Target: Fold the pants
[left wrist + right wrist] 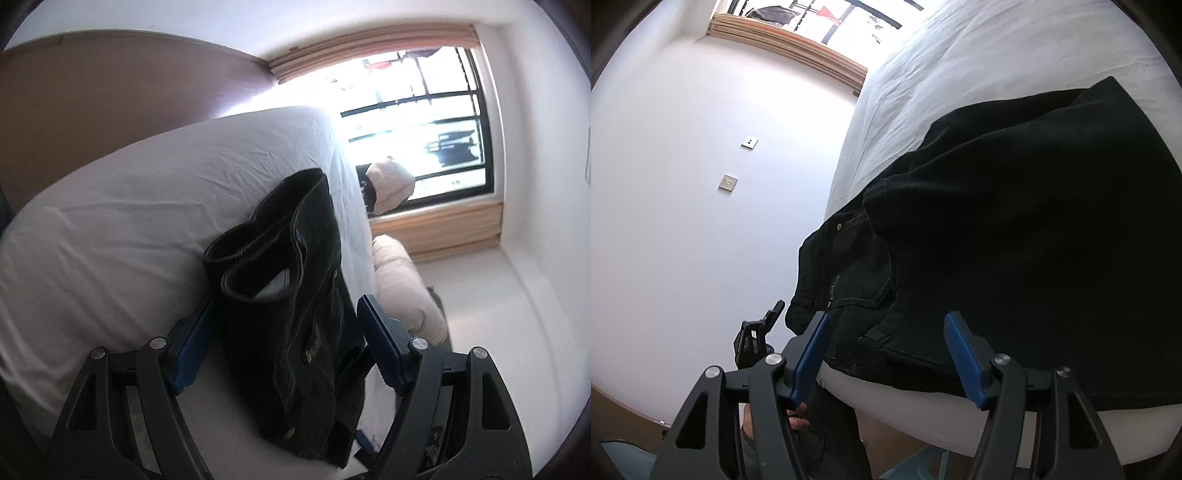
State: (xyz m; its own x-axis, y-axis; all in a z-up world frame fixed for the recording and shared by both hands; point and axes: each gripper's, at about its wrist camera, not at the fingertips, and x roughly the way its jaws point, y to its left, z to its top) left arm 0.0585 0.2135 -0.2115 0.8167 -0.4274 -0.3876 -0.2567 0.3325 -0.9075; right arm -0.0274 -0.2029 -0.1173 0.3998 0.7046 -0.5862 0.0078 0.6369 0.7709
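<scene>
Black denim pants (295, 295) lie folded over on the white bed sheet (110, 221), leg hems on top toward the far end, waistband near the bed edge. My left gripper (288, 310) is open, its blue fingers (376, 332) on either side of the pants near the waist, not clamping. In the right wrist view the pants (1015, 240) fill the right side, part of them hanging over the bed's edge. My right gripper (886, 339) is open, its blue fingers (960, 350) straddling the pants' edge near the waistband.
The bed (960, 74) takes up most of the room. A window (424, 122) with dark bars is beyond it, with beige bedding (402, 288) on the floor beside the bed. A white wall (683, 221) with two switch plates (728, 182) stands alongside. The other gripper (757, 332) shows low left.
</scene>
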